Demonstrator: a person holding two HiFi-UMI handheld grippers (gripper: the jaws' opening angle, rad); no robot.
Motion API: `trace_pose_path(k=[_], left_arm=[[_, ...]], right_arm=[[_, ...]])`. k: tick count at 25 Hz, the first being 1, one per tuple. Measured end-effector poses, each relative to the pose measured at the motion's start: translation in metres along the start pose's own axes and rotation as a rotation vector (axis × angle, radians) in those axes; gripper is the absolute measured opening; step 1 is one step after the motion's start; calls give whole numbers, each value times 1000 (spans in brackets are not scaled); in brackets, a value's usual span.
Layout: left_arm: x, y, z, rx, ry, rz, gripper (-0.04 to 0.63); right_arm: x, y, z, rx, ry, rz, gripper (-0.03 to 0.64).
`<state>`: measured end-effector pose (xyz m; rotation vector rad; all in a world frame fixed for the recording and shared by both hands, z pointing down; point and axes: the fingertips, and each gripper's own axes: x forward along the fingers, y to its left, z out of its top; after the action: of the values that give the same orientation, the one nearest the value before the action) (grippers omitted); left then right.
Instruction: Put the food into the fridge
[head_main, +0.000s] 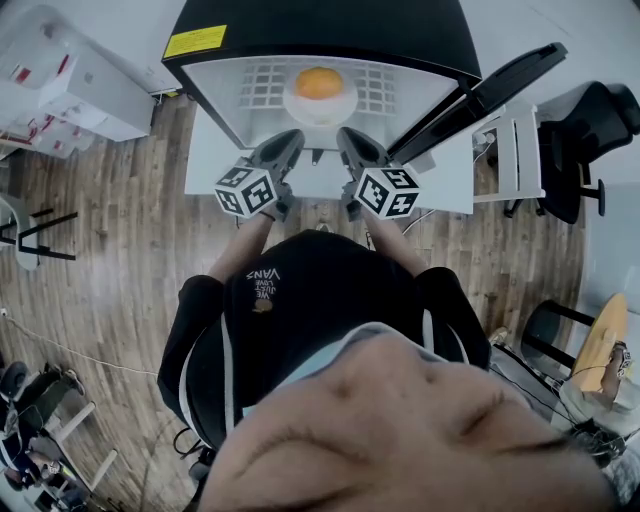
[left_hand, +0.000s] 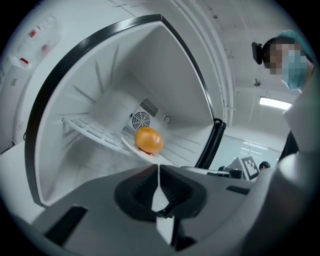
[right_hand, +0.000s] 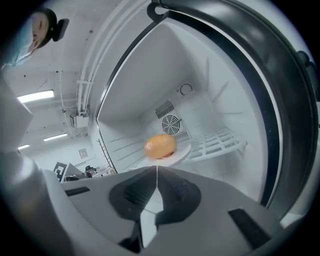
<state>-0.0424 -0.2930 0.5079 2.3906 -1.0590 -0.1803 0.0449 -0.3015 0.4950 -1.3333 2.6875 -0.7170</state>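
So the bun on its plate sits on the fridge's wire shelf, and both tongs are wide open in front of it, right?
Only the tongs are wrong: the left tongs and right tongs are both shut and empty, as each gripper view shows. The bun on its plate does sit on the wire shelf.

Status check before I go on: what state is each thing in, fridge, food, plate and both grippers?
Fridge door: open.
Food: on the plate, inside the fridge.
Plate: resting on the wire shelf.
Left gripper: shut, empty.
Right gripper: shut, empty.
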Motion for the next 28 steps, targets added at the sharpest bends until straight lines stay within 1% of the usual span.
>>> trace_pose_path(k=[3, 10, 28], left_arm=[[4, 0, -1, 18, 15, 4, 25], [9, 3, 0, 24, 27, 13, 25], [25, 10, 6, -14, 12, 12, 23]], right_arm=[[3, -1, -2, 2, 11, 4, 15], [12, -1, -2, -2, 25, 24, 15], [22, -12, 7, 19, 24, 36, 15]])
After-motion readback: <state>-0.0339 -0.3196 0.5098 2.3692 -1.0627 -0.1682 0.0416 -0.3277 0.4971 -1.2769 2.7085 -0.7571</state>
